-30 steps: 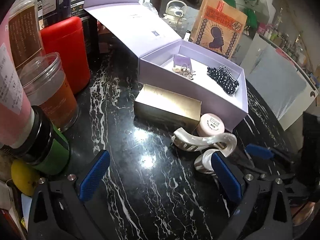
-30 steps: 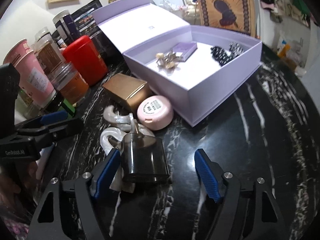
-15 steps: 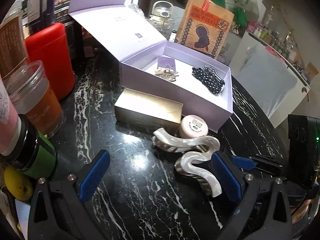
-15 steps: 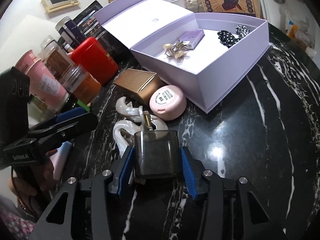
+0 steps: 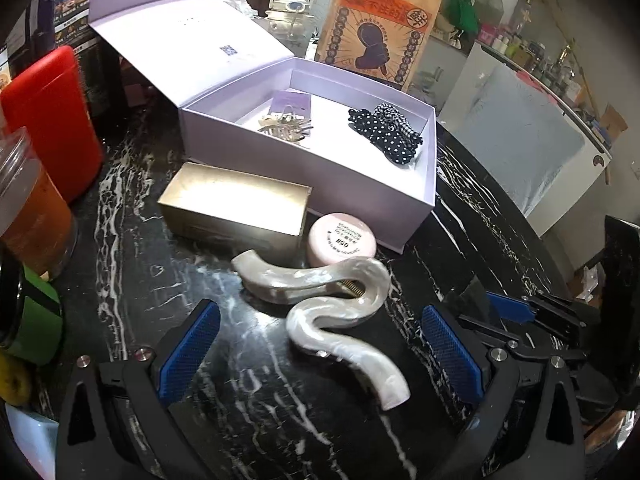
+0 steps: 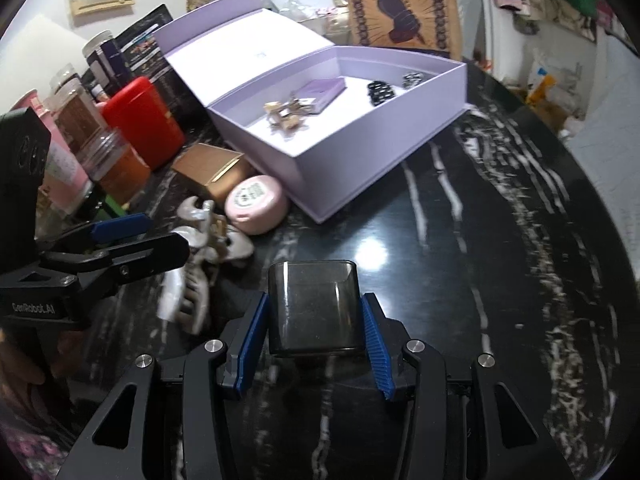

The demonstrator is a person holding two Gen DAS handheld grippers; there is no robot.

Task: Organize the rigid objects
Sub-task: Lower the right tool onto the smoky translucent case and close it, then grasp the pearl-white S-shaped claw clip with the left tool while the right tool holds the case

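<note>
Smoky bottle pinched in right claw (image 6: 314, 340) – left claw (image 5: 320, 356) spread.
Dark translucent bottle (image 6: 316, 308) is gripped between both blue pads above the marble worktop (image 6: 500, 240); pearly hair clip (image 5: 336, 312) is framed by the left claw, untouched – lilac box (image 5: 360, 184) is seen open behind.

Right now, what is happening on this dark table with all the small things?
A person is tidying small items toward the open lilac box, using a hand-held gripper in each hand. The right hand-held gripper is shut on a smoky grey case, just above the marble table. The left hand-held gripper is open around the pearly hair claw, not gripping it. A gold carton and a pink compact wait beside the box.
</note>
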